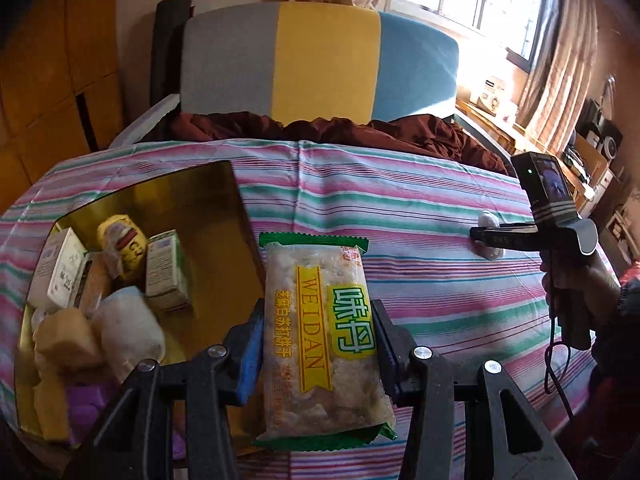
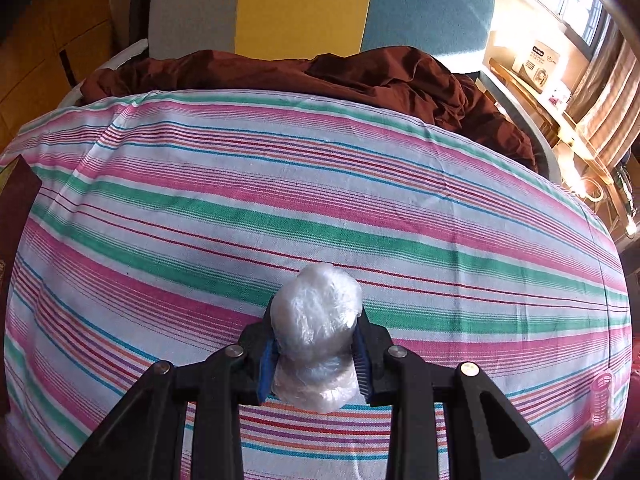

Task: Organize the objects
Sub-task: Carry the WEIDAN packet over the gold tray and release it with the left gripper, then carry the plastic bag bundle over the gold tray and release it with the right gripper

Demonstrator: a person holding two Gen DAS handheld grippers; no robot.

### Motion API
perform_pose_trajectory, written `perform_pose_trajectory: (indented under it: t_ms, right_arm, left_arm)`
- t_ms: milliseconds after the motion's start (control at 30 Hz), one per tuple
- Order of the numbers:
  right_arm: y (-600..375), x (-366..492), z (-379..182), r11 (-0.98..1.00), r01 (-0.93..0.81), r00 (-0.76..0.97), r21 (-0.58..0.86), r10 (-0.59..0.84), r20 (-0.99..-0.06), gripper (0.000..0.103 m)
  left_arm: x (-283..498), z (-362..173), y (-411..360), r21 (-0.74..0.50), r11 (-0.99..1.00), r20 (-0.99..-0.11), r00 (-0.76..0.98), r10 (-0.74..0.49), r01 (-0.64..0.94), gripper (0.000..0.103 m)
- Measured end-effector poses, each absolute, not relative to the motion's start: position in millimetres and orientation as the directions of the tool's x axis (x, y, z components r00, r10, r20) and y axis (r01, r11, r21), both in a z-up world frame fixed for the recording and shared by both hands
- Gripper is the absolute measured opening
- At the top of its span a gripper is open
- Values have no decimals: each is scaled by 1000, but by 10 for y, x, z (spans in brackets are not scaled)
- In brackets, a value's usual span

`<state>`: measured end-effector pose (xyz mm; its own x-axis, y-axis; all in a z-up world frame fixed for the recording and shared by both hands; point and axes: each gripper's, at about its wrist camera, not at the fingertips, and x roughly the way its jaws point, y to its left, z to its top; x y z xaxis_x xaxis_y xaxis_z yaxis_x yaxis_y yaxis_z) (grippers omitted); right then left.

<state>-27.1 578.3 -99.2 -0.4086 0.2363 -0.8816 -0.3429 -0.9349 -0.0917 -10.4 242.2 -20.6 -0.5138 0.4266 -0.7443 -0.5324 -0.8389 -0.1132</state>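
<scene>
Bed [image 2: 280, 184]: a striped sheet is spread over it; everything handled here lies on or above it.
Box [image 1: 236, 200]: a gold-lined box is seen at the left, already loaded with cartons, a yellow packet and wrapped buns.
Cracker pack [image 1: 320, 336]: it is pinched lengthwise between the jaws of the left gripper [image 1: 320, 340], just right of the box wall.
Wrapped bundle [image 2: 316, 336]: a white plastic-wrapped lump is pinched by the right gripper [image 2: 316, 344], low over the sheet, well apart from the box.
Step judged: the cracker pack is probably to be carried left over the wall and laid flat in the bare gold area.
Care advised: the pack should be lifted clear of the wall, and the squeeze kept light so the crackers are not crushed.
</scene>
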Motion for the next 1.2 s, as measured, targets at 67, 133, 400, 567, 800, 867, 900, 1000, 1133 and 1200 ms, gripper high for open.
perform_pose_trajectory:
  t_ms: [67,133,400,567,800,867,900,1000,1133,1200]
  right_arm:
    - [5778,-273,-997,-932,-350,-404,-92,238,-883,31]
    - [5750,-271,-1000,-933,-346,-399,-98,241,-885,31]
    - [5551,-222,-1002,-934,-332,-375,-133,260,-890,31]
    - [5507,-158,-1004,-930,-346,-383,-123,260,-886,31]
    - [5476,-132,-1012,-930,-340,-403,-139,278,-872,31]
    - [5476,-128,-1013,-930,-342,-407,-135,276,-871,31]
    - [5482,-130,-1014,-931,-341,-408,-133,274,-871,31]
    - [5496,-137,-1016,-932,-339,-412,-129,270,-870,31]
    - [5469,-151,-1015,-930,-335,-408,-151,287,-867,31]
    - [5442,-158,-1013,-928,-334,-402,-165,299,-865,31]
  left_arm:
    - [-196,-197,2194,-111,-864,-749,-530,398,-491,49]
    - [-282,-182,1954,-126,-889,-745,-549,378,-441,49]
    - [-623,-207,1206,-189,-943,-743,-588,319,-273,49]
    - [-770,-199,1117,-213,-941,-737,-588,332,-264,49]
    - [-1233,-258,1236,-213,-941,-761,-560,328,-262,48]
    - [-1320,-358,1325,-170,-947,-792,-534,296,-272,54]
    - [-1327,-396,1325,-165,-953,-803,-526,279,-253,58]
    - [-1212,-411,1261,-174,-957,-792,-544,276,-231,63]
    - [-961,-352,1155,-137,-967,-759,-605,241,-212,67]
    - [-857,-316,1086,-125,-971,-745,-627,229,-205,68]
